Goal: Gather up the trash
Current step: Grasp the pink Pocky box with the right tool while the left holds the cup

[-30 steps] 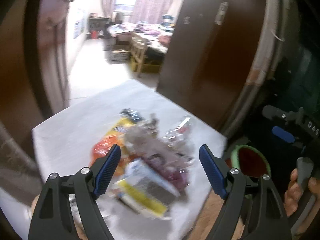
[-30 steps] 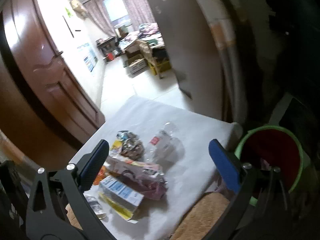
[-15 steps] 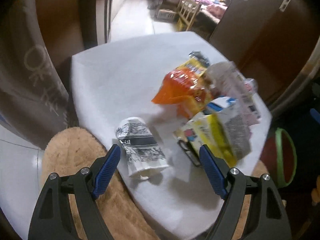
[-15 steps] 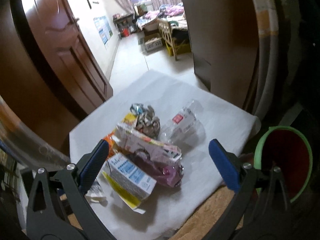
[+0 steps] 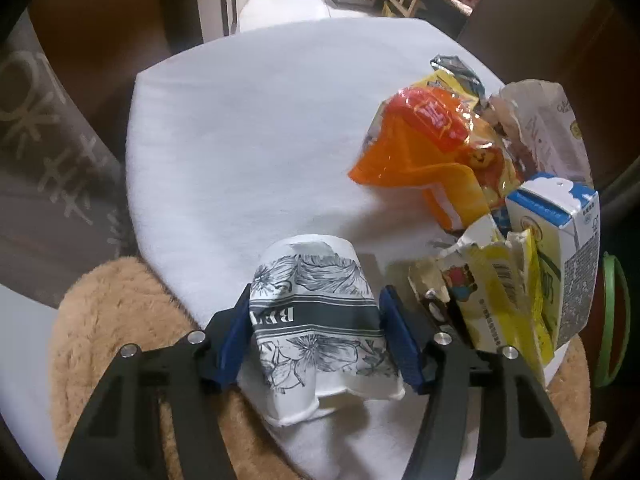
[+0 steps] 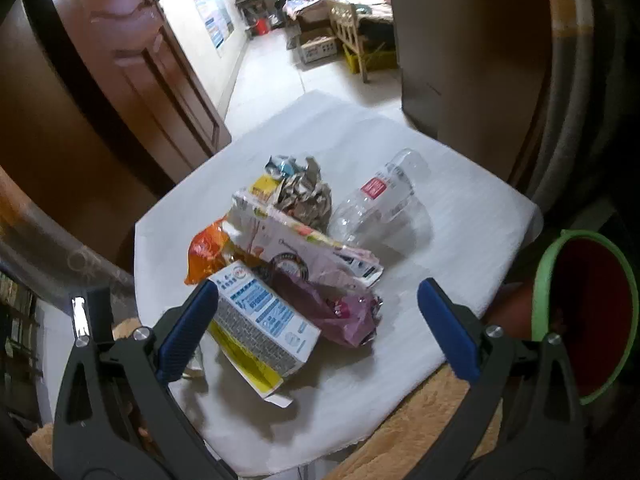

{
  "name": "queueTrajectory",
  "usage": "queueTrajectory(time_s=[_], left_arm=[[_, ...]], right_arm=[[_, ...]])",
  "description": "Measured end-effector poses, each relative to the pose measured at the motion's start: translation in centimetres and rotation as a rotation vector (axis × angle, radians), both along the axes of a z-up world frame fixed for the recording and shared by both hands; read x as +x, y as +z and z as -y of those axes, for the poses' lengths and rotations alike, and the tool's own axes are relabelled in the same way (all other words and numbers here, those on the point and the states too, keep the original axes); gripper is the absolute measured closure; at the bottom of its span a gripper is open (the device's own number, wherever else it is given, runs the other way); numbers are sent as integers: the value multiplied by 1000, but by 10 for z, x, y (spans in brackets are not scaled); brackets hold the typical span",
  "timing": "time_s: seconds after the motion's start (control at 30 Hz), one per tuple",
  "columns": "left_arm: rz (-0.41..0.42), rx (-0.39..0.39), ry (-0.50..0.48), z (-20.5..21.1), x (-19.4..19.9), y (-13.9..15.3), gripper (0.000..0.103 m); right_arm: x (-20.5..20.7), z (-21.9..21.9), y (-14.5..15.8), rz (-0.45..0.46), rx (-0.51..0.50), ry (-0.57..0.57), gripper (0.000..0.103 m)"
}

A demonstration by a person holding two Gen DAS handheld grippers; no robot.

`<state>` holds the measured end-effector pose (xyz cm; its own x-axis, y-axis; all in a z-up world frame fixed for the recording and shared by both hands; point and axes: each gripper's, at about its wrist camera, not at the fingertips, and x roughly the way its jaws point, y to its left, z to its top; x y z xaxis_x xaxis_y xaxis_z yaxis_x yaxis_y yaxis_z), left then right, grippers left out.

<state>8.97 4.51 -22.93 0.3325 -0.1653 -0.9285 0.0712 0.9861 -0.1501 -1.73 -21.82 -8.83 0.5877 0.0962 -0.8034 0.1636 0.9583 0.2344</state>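
Observation:
A crushed paper cup with a black flower print lies on its side near the front edge of the white-covered table. My left gripper is closing on it, and both blue pads touch its sides. To the right lies a heap of trash: an orange snack bag, a torn yellow box and a blue and white milk carton. My right gripper hangs open above the carton and a purple wrapper, with nothing held.
A clear plastic bottle and a crumpled foil wrapper lie further back on the table. A bin with a green rim stands at the right. A tan fluffy rug lies under the table's front. Brown doors stand behind.
My left gripper dropped to the paper cup and its jaws narrowed from wide open onto the cup's sides. The right gripper sank closer to the trash heap, still open.

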Motion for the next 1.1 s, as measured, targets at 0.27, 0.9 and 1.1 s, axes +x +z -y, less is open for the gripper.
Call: queueTrajectory(time_s=[0.27,0.9,1.1], left_arm=[[110,-40,-1,-12,-11,20,47],[220,2,-31,-9,-29,43,46],[202,-3,-22,-8,-24,38,46]], right_arm=[[25,-9,-32,-76,-59,124,5],[98,-29,-94,-184,-171,314,39],[103,-29,-86,-171,-141,321,35]])
